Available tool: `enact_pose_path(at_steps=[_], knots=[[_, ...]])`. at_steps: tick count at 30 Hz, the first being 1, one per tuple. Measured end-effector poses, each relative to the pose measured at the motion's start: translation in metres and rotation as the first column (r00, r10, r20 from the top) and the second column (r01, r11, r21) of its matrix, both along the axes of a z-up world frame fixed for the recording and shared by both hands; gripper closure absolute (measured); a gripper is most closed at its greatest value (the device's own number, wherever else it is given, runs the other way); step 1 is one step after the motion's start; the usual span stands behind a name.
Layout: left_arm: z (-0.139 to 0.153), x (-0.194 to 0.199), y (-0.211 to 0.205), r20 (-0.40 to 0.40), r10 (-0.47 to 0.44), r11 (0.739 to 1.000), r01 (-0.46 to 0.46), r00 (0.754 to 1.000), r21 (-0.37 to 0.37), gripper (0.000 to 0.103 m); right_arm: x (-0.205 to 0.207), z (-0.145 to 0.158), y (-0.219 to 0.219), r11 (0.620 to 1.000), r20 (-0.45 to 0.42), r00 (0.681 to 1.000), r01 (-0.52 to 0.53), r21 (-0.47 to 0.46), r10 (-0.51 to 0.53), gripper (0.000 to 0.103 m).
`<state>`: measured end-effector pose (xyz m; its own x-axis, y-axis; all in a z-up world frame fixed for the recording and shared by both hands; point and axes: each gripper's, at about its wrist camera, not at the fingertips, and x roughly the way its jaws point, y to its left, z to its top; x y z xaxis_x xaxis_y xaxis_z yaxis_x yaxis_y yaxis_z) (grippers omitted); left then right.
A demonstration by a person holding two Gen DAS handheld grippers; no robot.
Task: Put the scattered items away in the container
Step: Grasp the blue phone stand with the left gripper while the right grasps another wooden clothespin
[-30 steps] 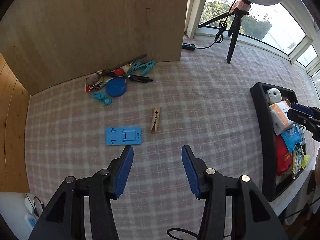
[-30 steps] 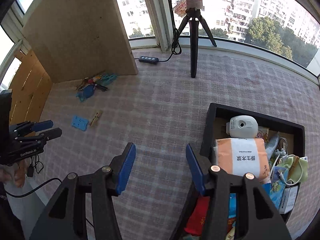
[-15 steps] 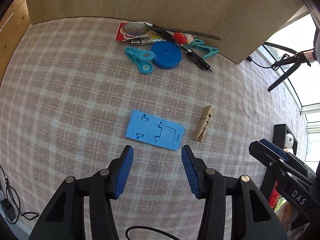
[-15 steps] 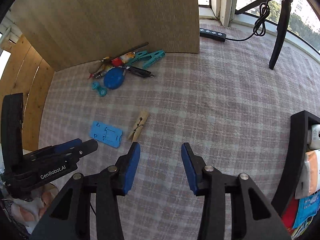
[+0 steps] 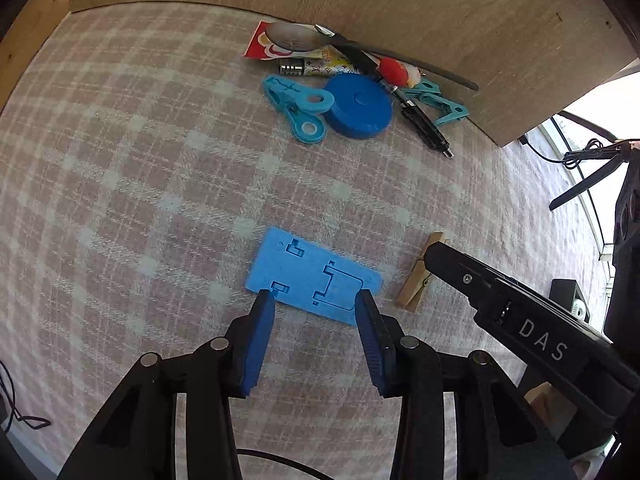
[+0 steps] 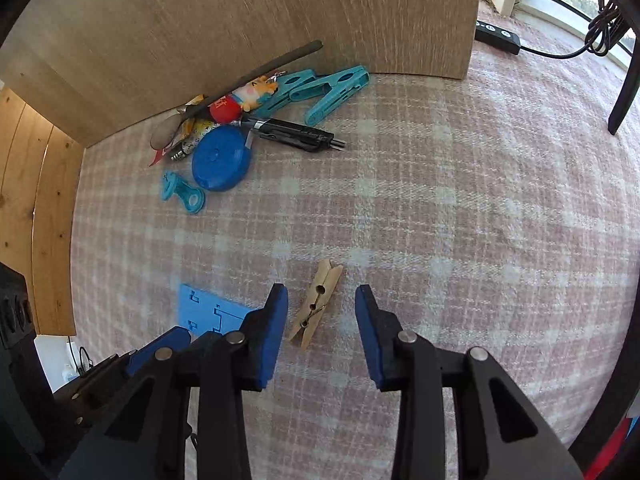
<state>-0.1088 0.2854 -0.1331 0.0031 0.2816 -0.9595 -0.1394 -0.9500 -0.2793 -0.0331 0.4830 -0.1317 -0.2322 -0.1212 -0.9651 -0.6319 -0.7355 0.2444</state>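
Observation:
A flat blue plastic stand lies on the checked cloth. My left gripper is open, its blue fingertips at the stand's near edge on either side. A wooden clothespin lies just right of the stand; it also shows in the left wrist view. My right gripper is open and straddles the clothespin. The stand also shows at the lower left of the right wrist view. The black container shows only as a small part at the far right.
A heap by the wooden board holds a blue tape measure, a small blue clip, teal pegs, a black pen, a red toy and a spoon. A power strip lies far right.
Both grippers have moved forward and down. The left one has closed in on the blue stand, the right one on the clothespin. Both stay open.

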Motion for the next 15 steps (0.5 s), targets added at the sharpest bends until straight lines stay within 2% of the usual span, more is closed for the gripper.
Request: enact_pose_path(at_steps=[3,8,15], knots=[[0.0,0.002,-0.002,0.004,0.016,1.0,-0.016,1.0,0.008,0.067,-0.006,-0.007,-0.005,1.0,0.027,1.0,-0.013,0.004,0.013,0.082],[-0.001,-0.003,-0.007,0.013,0.05,0.999,-0.05,0.999,0.012,0.067,-0.005,-0.009,-0.011,0.998,0.051,0.998,-0.032,0.048,0.03,0.09],[0.0,-0.006,0.011,-0.013,0.054,0.998,-0.054,0.998,-0.017,0.06,0.007,-0.008,0.0,0.995,0.069,0.997,-0.031,0.1,0.024,0.09]])
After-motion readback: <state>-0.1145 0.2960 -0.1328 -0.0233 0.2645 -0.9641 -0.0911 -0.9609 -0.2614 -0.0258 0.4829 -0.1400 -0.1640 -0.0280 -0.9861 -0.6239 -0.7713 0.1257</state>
